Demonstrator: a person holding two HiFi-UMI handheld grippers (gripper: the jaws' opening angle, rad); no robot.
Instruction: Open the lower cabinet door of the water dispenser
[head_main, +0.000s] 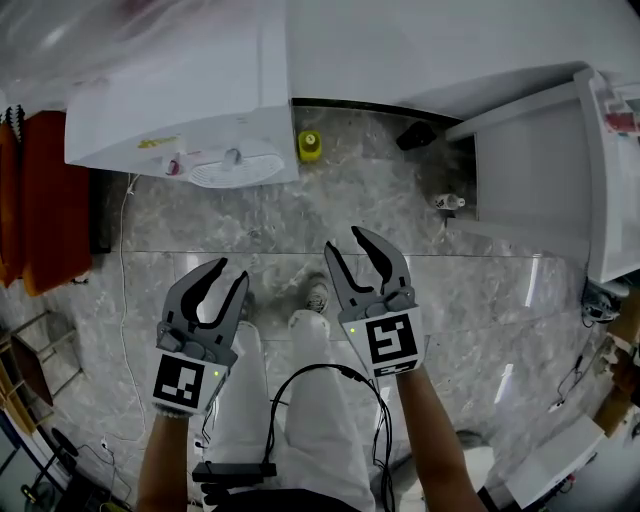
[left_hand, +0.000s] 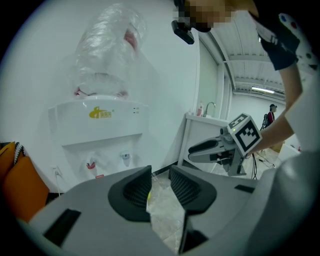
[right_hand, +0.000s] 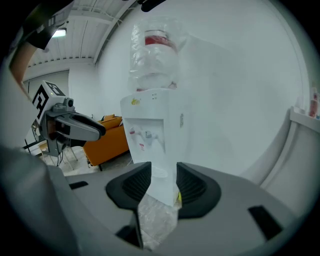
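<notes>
Two pairs of ribbed pads stand apart with nothing between them: the left gripper (head_main: 230, 275) has its jaws moderately spread, and the right gripper (head_main: 345, 240) has its jaws a little wider. Through each gap only the marble floor (head_main: 400, 290) and distant scenery show. The grippers hang side by side before the person's legs, tilted forward and down, well apart from the water dispenser (head_main: 180, 110). It stands against the wall ahead and to the left, with a plastic-wrapped bottle (left_hand: 107, 50) on top and a small yellow object (head_main: 310, 146) on the floor beside it. In the right gripper view the lower cabinet door (right_hand: 157, 182) lines up between the jaws, far off, with no handle or seam to be made out. No door leaf swings out from the front, so I judge it closed and the task barely begun. The approach, the grip and the pull all remain.
</notes>
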